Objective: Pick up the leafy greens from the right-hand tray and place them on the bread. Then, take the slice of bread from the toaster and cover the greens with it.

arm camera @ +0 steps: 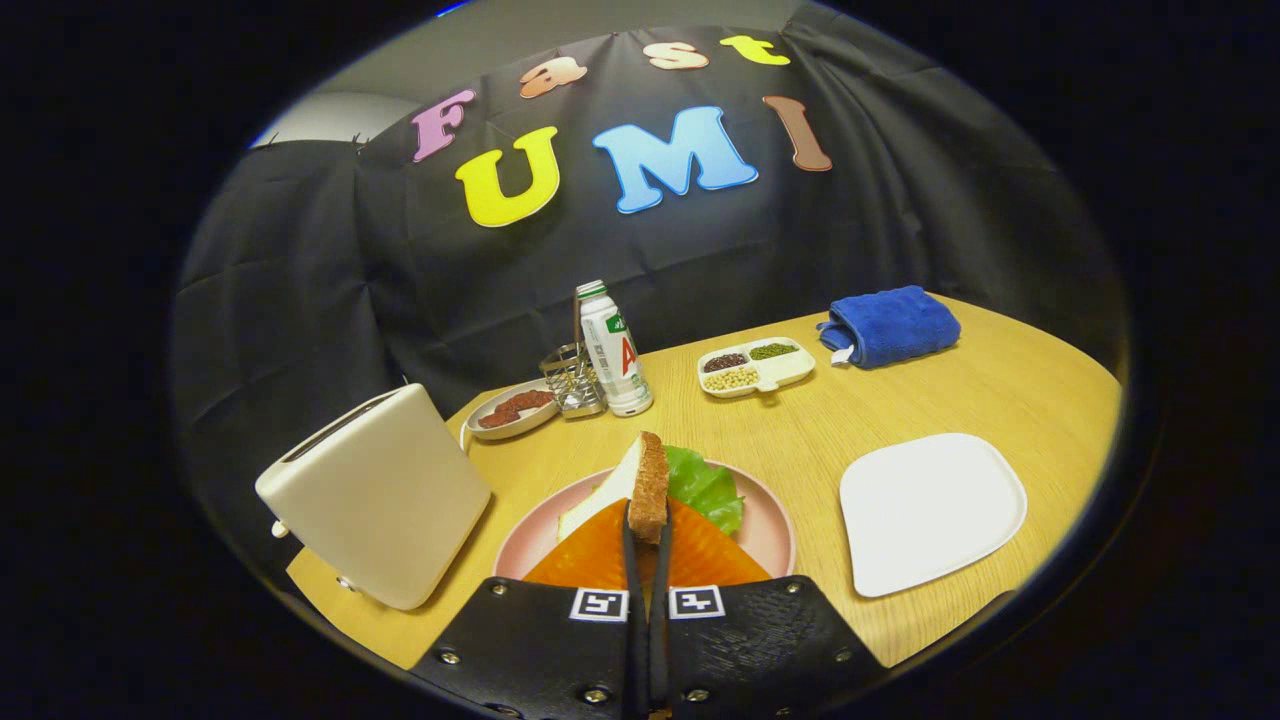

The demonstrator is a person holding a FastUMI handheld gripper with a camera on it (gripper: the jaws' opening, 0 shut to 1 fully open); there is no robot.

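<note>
Gripper (647, 535) clenched on bread slice (648, 485) (held upright), greens (706, 487) just beyond, over pink plate (772, 530).

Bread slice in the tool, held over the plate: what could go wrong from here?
1. The bread slice is pinched on edge by the tool and stands upright; released like this, it may tip off the leafy greens instead of covering them.
2. The greens sit off to one side on the pink plate, so a straight drop may leave them partly uncovered.
</note>
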